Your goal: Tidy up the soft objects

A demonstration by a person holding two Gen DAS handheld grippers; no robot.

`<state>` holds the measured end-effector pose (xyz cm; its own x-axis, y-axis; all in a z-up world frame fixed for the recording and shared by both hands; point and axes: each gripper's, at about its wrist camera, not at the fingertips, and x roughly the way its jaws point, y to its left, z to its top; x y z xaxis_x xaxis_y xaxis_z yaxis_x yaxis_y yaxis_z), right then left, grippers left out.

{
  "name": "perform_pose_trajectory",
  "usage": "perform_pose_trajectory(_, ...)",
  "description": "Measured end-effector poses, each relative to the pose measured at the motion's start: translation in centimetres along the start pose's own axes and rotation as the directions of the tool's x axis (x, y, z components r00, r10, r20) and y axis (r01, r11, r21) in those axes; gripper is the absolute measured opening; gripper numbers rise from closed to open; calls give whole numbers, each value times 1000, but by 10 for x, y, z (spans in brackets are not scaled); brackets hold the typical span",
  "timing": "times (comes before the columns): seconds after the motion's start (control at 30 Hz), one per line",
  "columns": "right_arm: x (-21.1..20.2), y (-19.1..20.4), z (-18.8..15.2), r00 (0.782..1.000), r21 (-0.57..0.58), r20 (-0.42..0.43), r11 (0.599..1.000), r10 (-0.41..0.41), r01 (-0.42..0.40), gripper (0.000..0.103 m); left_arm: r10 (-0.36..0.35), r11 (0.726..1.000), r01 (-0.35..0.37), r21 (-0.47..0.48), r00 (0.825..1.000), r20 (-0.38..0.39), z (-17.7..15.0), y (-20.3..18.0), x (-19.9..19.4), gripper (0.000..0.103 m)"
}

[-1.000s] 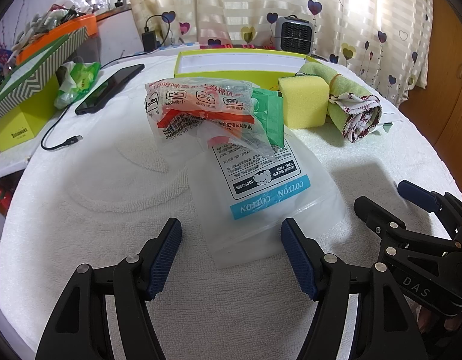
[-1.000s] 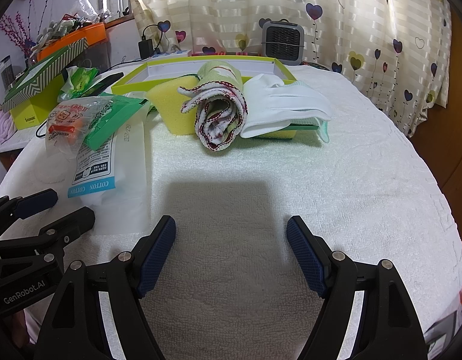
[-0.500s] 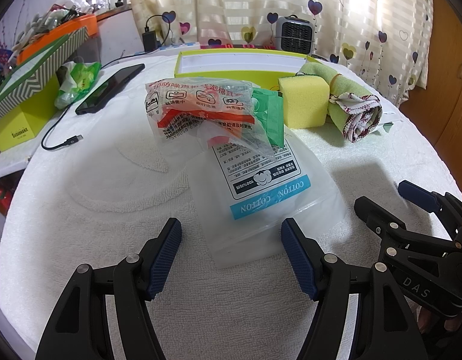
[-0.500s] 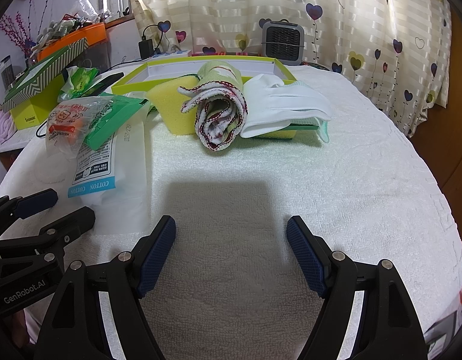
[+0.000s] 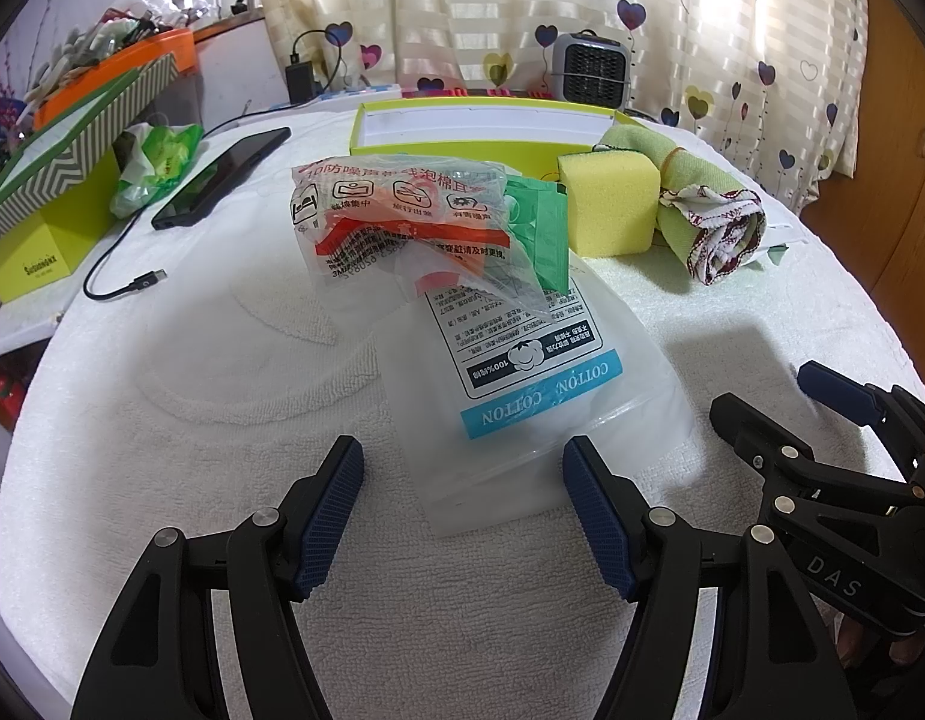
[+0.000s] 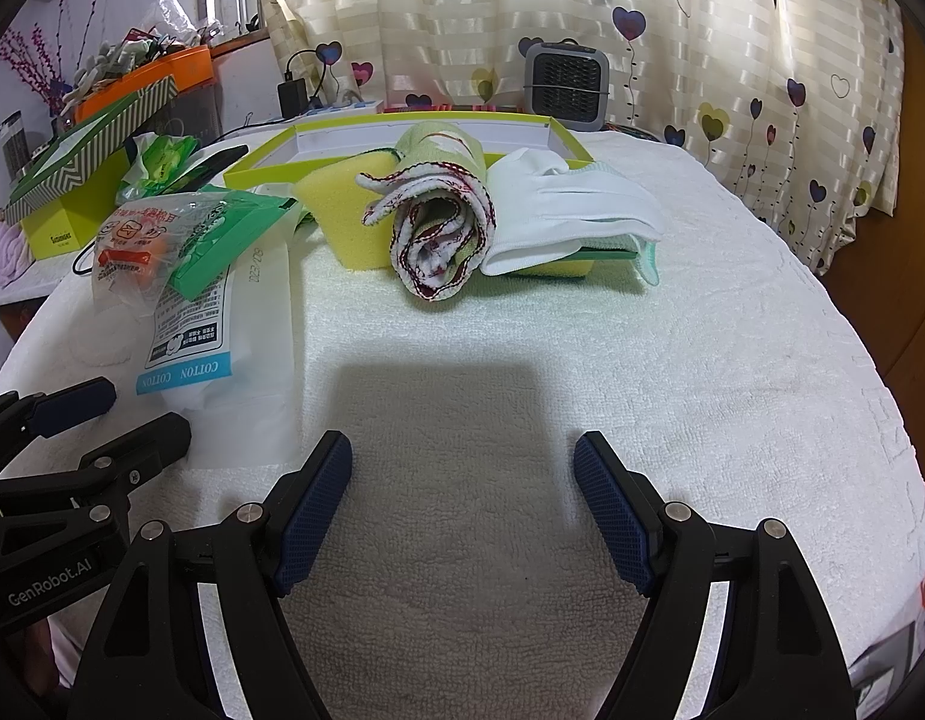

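While the left gripper [image 5: 462,510] waited with fingers spread and empty, the see-through plastic cotton bag [image 5: 522,384] lay just before it, near the green box [image 5: 480,129]. Best pinch its near edge gently.

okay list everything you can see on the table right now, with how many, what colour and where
cotton bag: 1, clear with blue band, front centre, nearest left gripper
earplug packet: 1, clear with orange print, lying on cotton bag
green packet: 1, green, under earplug packet
sponge: 1, yellow, right of packets
rolled cloth: 1, green and white, red trim, beside sponge
glove: 1, white, right of cloth
tray box: 1, lime green, behind
phone: 1, black, left
heater: 1, grey, by curtain
left gripper: open, empty
right gripper: open, empty
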<state>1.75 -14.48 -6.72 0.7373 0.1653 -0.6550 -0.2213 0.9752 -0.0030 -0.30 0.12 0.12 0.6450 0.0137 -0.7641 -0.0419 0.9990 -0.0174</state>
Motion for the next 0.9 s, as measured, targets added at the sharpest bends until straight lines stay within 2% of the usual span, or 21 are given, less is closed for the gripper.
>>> perform_pose_trajectory(0.27, -1, 1, -1, 1000, -1, 0, 1000, 2, -2, 77, -10, 1000, 10, 9, 1000, 2, 2, 7, -1, 69)
perform_pose_trajectory(0.6, -3, -1, 1, 1000, -10, -9, 1000, 29, -29, 77, -62, 998, 62, 10, 998, -7, 5, 13, -1, 69)
perform_pose_trajectory(0.8, -7, -5, 3, 997, -5, -5, 997, 82, -82, 77, -104, 994, 103, -35, 994, -18, 8, 22, -6, 69)
perform_pose_trajectory(0.9, -12, -8, 8, 993, 7, 15, 993, 117, -117, 77, -150, 987, 150, -57, 989, 7, 12, 29, -16, 69)
